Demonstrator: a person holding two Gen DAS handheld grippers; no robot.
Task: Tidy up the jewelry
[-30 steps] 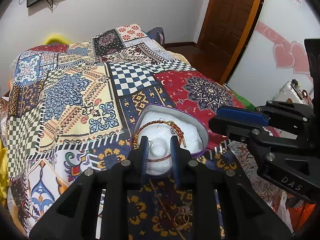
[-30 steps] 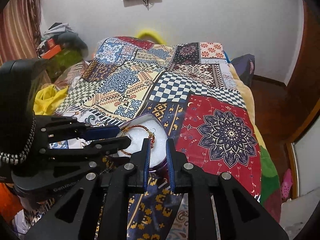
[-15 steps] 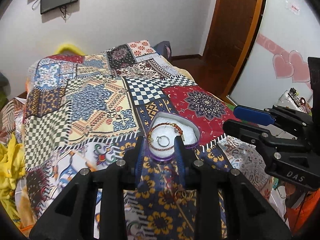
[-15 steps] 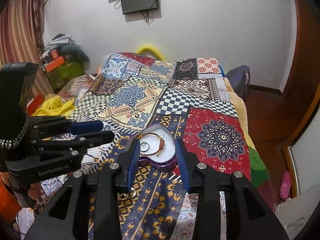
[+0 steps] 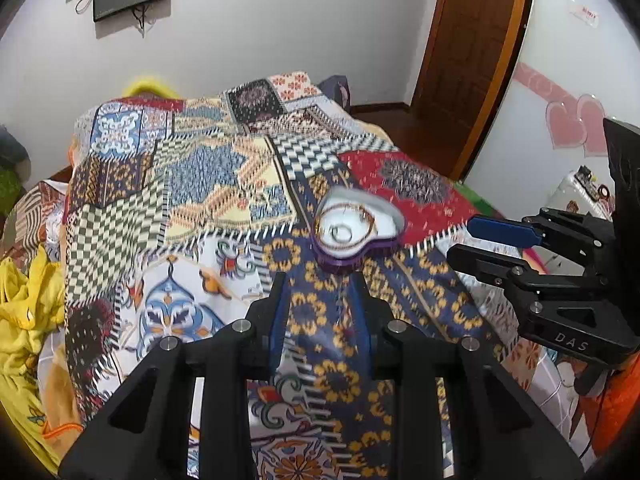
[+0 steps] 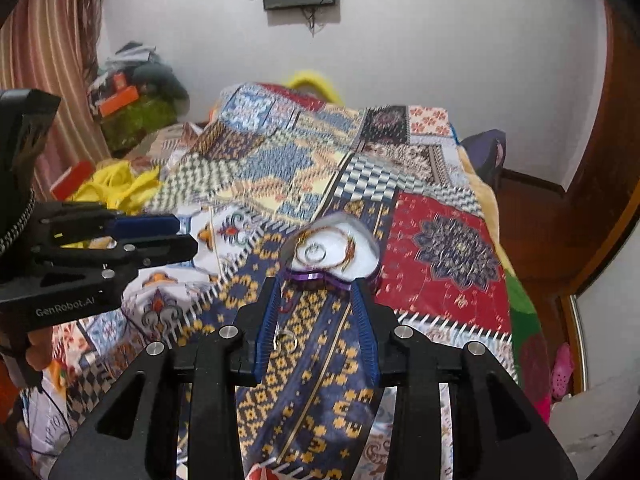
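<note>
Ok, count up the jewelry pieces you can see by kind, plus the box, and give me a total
Heart-shaped box: 1
Bracelet in the box: 1
Ring in the box: 1
Loose ring on the bedspread: 1
Total: 4

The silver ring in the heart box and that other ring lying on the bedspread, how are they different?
The silver ring lies inside the purple heart-shaped box, on its white padding, beside a red-and-gold bracelet. The loose ring lies outside the box, on the blue-and-yellow bedspread, between the open right gripper's fingers. The loose ring looks more golden, though blur makes this uncertain. Both are small, thin hoops lying flat.
</note>
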